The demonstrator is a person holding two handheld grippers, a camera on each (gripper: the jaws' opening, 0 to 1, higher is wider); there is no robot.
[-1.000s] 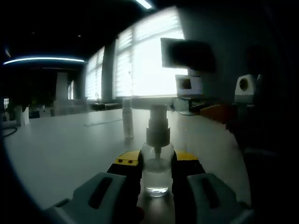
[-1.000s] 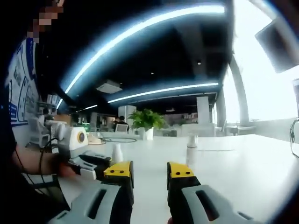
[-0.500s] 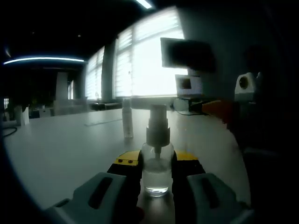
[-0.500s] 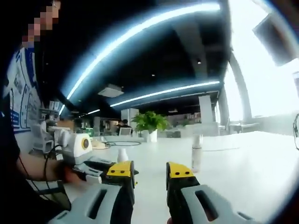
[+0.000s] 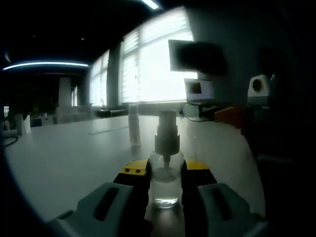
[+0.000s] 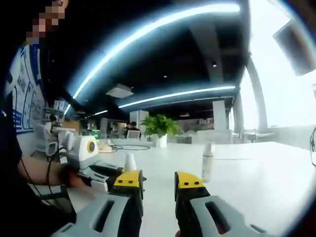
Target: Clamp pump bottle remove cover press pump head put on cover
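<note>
Partly hidden, pump bottle [image 5: 165, 175] sits between left tongs [image 5: 165, 183].

I count one clear pump bottle [image 5: 166, 180] between my left jaws, one slim capped bottle [image 5: 134, 127] beyond it, one potted plant [image 6: 158, 129], and two monitors [image 5: 197, 57].

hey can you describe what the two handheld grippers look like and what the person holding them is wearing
Both the left gripper and the right gripper have grey moulded jaws with dark slots, black inner faces and yellow tips. In the right gripper view, the left gripper appears with a white body and a thin dark cable trailing from it. The person wears a white top with blue print.
</note>
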